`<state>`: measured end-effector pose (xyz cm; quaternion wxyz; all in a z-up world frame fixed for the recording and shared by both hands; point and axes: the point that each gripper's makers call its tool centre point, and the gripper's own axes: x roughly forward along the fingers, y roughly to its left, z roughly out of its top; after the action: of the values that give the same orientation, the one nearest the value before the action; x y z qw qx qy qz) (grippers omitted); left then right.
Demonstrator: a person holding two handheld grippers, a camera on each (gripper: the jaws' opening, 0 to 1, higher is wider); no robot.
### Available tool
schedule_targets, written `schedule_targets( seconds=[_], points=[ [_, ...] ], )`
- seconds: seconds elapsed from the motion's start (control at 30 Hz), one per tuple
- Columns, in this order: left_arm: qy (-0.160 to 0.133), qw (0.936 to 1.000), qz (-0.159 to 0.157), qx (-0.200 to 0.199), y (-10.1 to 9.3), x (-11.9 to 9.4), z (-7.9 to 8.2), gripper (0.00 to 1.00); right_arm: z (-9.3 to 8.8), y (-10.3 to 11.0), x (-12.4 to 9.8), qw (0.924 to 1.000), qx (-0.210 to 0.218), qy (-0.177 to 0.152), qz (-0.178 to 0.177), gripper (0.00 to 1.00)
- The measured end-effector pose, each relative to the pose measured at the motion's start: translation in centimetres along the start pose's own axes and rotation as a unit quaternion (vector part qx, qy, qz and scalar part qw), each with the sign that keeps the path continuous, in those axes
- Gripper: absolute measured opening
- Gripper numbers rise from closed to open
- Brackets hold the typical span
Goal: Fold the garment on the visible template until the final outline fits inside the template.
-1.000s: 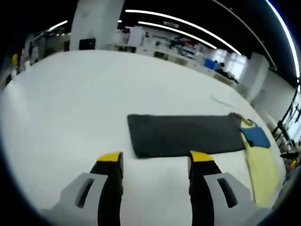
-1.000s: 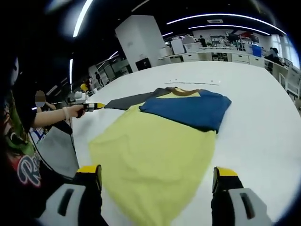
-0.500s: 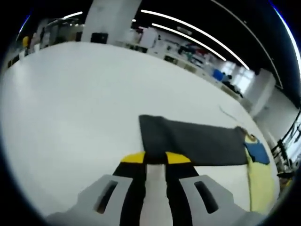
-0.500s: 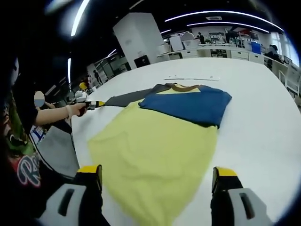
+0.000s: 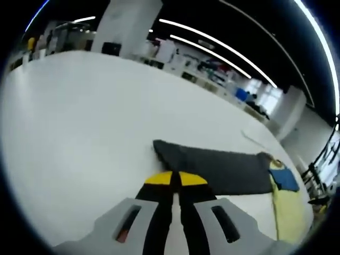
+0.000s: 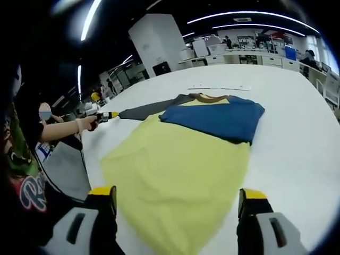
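With our left tongs [image 5: 176, 179] clamped on the grey sleeve [image 5: 218, 166] and our right tongs [image 6: 177, 197] apart over the T-shirt [image 6: 175, 170] on the tabletop [image 5: 79, 117], tugging risks dragging it askew.

White pillar [image 6: 153, 45], distant desks [image 6: 249, 59].

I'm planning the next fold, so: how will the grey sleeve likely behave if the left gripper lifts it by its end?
Probably floppy: the grey sleeve lies flat and thin on the table. The left gripper, jaws together at its near edge, would likely raise one end while the rest drapes. It looks light, and may drag the yellow body.
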<state>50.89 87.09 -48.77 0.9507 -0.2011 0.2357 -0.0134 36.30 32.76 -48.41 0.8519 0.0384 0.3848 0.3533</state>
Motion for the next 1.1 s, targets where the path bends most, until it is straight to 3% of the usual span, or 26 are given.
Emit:
schedule_targets(
  seconds=[0.13,0.27,0.47,0.67,0.8,0.87,0.97,1.1],
  points=[
    [-0.009,0.9994,-0.028,0.018,-2.6,-0.2,1.1,0.00,0.3,-0.3,0.0,1.0000,-0.005,-0.005,-0.001,0.95],
    [-0.022,0.9953,-0.072,0.062,-6.5,-0.3,2.2,0.00,0.4,-0.8,-0.2,0.9999,-0.010,-0.010,-0.005,0.95],
    [-0.024,0.9914,-0.107,0.072,-11.0,0.6,3.3,0.00,0.5,-1.4,-0.7,0.9996,-0.006,-0.024,-0.011,0.93],
    [-0.026,0.9876,-0.136,0.073,-15.1,1.6,3.9,0.00,0.4,-1.5,-1.5,0.9976,0.022,-0.065,-0.007,0.94],
    [-0.008,0.9808,-0.158,0.114,-18.5,2.1,3.1,0.00,-0.5,-1.9,-1.9,0.9960,0.041,-0.079,-0.011,0.94],
    [-0.008,0.9796,-0.174,0.100,-20.6,2.4,2.8,0.00,-1.1,-1.9,-2.0,0.9957,0.046,-0.079,-0.010,0.93],
    [-0.005,0.9764,-0.186,0.109,-23.0,2.8,2.3,0.00,-1.9,-1.6,-2.0,0.9973,0.028,-0.067,-0.007,0.91],
    [0.003,0.9717,-0.210,0.108,-26.2,3.5,1.3,0.00,-2.0,-1.5,-2.3,0.9964,0.031,-0.078,-0.001,0.93]
  ],
)
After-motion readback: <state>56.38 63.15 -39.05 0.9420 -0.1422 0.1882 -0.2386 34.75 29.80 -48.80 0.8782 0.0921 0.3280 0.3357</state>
